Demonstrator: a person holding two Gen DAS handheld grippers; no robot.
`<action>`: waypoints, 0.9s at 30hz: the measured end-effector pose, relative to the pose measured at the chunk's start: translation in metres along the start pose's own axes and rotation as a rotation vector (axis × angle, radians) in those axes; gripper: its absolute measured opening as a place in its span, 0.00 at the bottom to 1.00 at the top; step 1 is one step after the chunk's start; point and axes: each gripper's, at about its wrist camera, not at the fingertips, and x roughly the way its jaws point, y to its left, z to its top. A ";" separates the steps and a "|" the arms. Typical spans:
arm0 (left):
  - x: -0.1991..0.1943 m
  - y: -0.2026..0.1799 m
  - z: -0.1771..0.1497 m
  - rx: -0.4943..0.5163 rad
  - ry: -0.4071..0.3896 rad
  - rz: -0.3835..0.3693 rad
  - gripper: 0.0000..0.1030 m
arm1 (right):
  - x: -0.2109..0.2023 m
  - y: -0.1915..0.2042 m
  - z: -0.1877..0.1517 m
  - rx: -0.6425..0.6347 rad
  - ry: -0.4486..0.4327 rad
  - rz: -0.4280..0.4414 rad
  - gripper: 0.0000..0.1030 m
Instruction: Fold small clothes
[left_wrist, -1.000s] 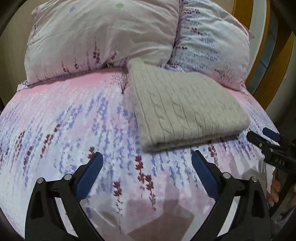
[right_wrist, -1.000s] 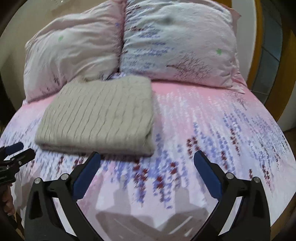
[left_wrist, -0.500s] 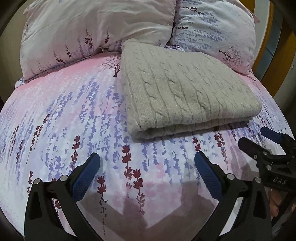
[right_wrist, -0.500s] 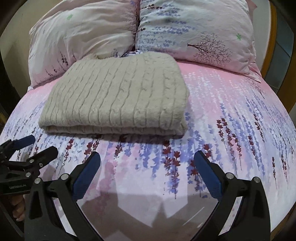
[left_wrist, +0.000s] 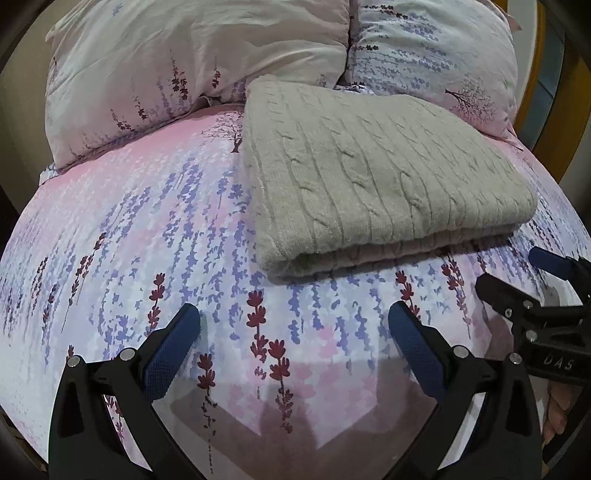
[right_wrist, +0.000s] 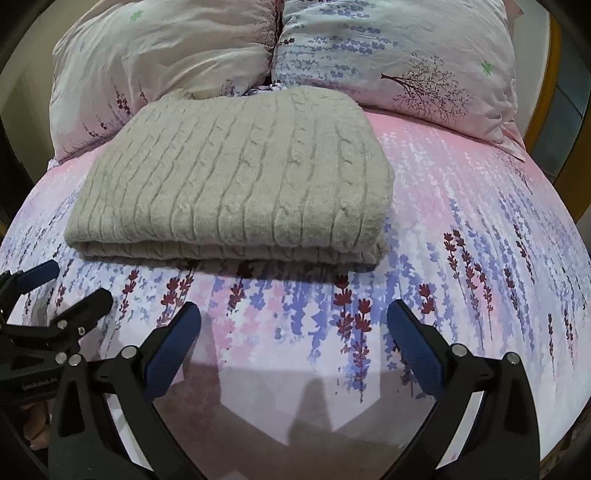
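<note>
Left wrist fisheye showed the left tongs (left_wrist: 293, 319) spread wide and grasping nothing, their blue-padded fingers (left_wrist: 171, 349) hovering over the bed (left_wrist: 122, 221) near its front edge. Ahead of them and a little to the right lay the folded sweater (left_wrist: 373, 173), a grey cable-knit piece doubled into a thick rectangle, its layered edge facing the camera. It rested flat on the pink sheet printed with purple and dark red flower sprigs, its far edge reaching the foot of two pillows (left_wrist: 192, 62) propped side by side at the head of the bed. At the right border of this view the right tongs (left_wrist: 517, 273) came in from the side, likewise released, one blue tip and one black finger apart, with fingertips of a person's hand (left_wrist: 556, 413) visible below them.

From the right wrist camera, the right tongs (right_wrist: 293, 319) were also parted and empty above the bedsheet (right_wrist: 480, 240), just short of the sweater (right_wrist: 236, 177), which sat ahead and to the left, not touched by either tool. The pillows (right_wrist: 399, 55) stood behind it, the right one bearing a small tree print. The left tongs (right_wrist: 68, 284) showed at the left border, open, near the sweater's front left corner but apart from it. A wooden frame edged the bed on the right side.
</note>
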 end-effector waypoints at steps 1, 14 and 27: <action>0.000 0.000 0.000 -0.002 0.000 0.001 0.99 | 0.000 0.000 0.000 -0.003 0.000 -0.001 0.98; 0.003 0.002 0.001 -0.008 -0.001 0.013 0.99 | -0.001 0.000 -0.002 0.008 0.001 -0.009 0.98; 0.003 0.002 0.001 -0.006 -0.002 0.012 0.99 | -0.001 -0.001 -0.002 0.004 0.001 -0.007 0.98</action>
